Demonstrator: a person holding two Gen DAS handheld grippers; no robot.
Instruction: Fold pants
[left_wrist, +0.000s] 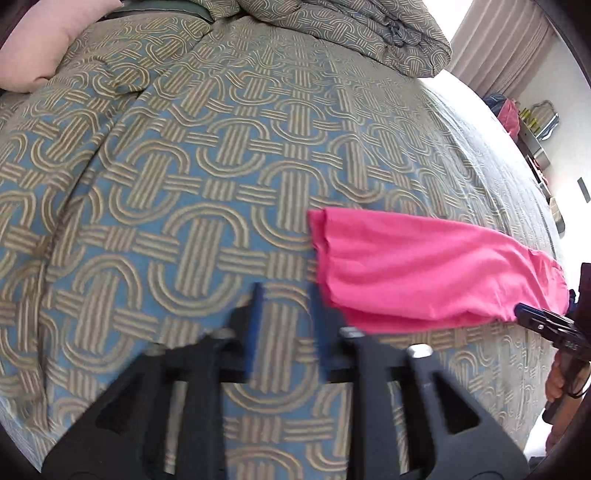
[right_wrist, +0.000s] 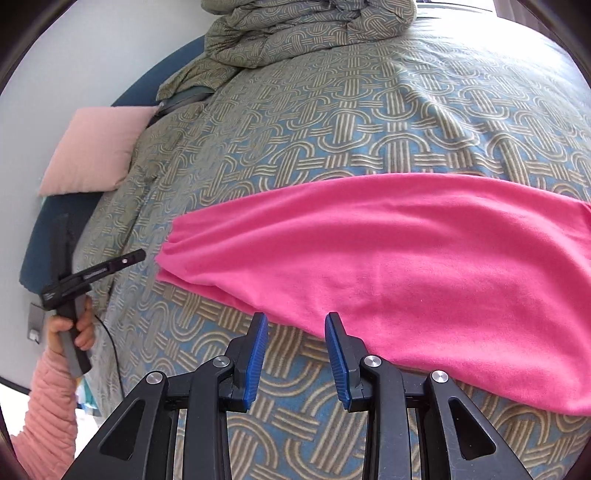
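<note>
So the pants (right_wrist: 388, 266) are hot pink and lie flat on the bed cover (right_wrist: 332, 129), folded lengthwise into one long strip. The long axis runs side to side across both views, about square to the way the tongs point. In the right wrist view the narrower end points left, toward the left tongs (right_wrist: 138, 254), and stops just short of their tip; the strip widens as it runs right and off the edge of the frame.

The left tongs (left_wrist: 286, 295) are spread, with only patterned cover between the blue pads and nothing pinched. They're blurry in their own view. The pants start just right of their right finger and stretch away to the right, where the right tongs (left_wrist: 524, 309) poke in near the far end.

The right tongs (right_wrist: 295, 321) are also spread and pinch nothing. The near edge of the pants lies just ahead of their tips, and the right fingertip (right_wrist: 334, 321) shows right against that edge, though I can't tell if it touches.

There's a small white label on the side of the left tongs, too small to read. A pink pillow (right_wrist: 92, 151) sits far left, and a bunched duvet (right_wrist: 310, 29) lies well beyond the pants.
</note>
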